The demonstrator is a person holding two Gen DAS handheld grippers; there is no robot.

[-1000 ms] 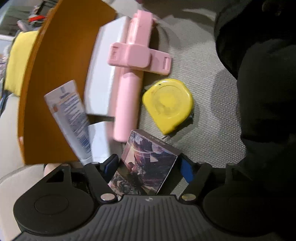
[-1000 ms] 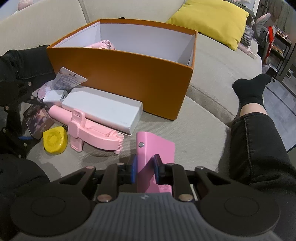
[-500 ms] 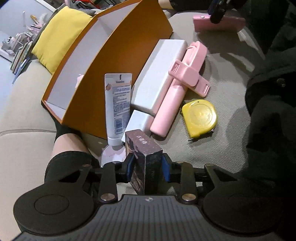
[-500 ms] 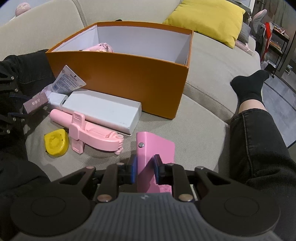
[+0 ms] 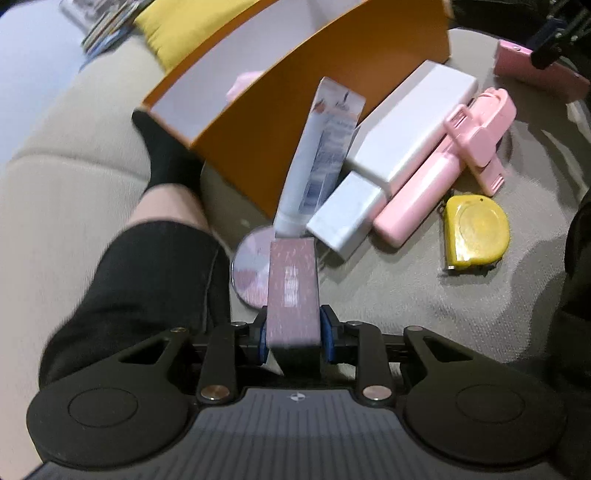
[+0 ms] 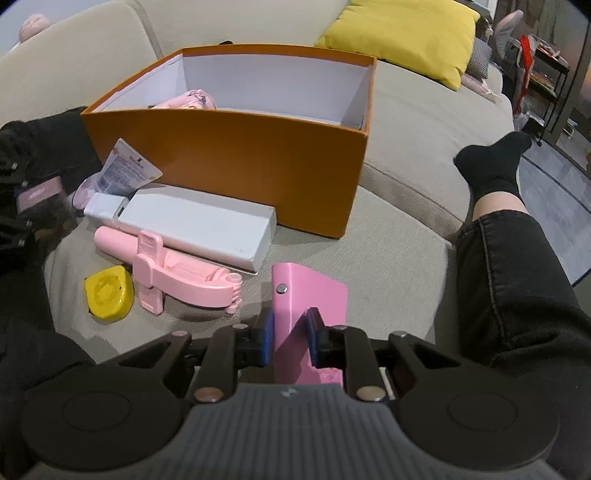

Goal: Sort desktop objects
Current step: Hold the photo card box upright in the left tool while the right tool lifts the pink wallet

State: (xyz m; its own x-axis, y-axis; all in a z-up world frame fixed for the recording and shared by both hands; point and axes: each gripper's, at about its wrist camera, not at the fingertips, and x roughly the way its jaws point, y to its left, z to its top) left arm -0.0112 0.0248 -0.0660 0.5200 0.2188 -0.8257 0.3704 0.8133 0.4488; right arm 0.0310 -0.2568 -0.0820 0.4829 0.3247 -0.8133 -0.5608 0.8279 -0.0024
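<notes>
Left tool point(image 5: 293, 334): clenched on a small mauve card box point(image 5: 293, 288), held upright above the sofa cushion point(image 5: 388, 295), blue pads pressed to both sides. Just beyond it, a round pink compact point(image 5: 248, 264) on the cushion, partly hidden by the box. Past that, a white cream tube point(image 5: 321, 158) leaning against the orange wall of the storage box point(image 5: 295, 110). Beside the tube, a small white box point(image 5: 345, 210) end-to-end with a long white box point(image 5: 413, 125). Alongside these, a pink selfie stick point(image 5: 443, 162) with its phone clamp sticking out. Yellow tape measure point(image 5: 474, 230) near the stick's handle end, apart from it. Person's black-clad leg at left, close to the held card box.

Right tool point(image 6: 291, 334): clenched on a pink wallet point(image 6: 314, 291) with a snap stud, resting on the cushion. Ahead and to the left, selfie stick and long white box lie between the wallet and the storage box's front wall. Storage box open-topped, white inside, a pale pink item point(image 6: 188, 101) at its back corner. Yellow pillow point(image 6: 402, 33) on the sofa behind. Socked foot point(image 6: 491, 166) and leg at right.
</notes>
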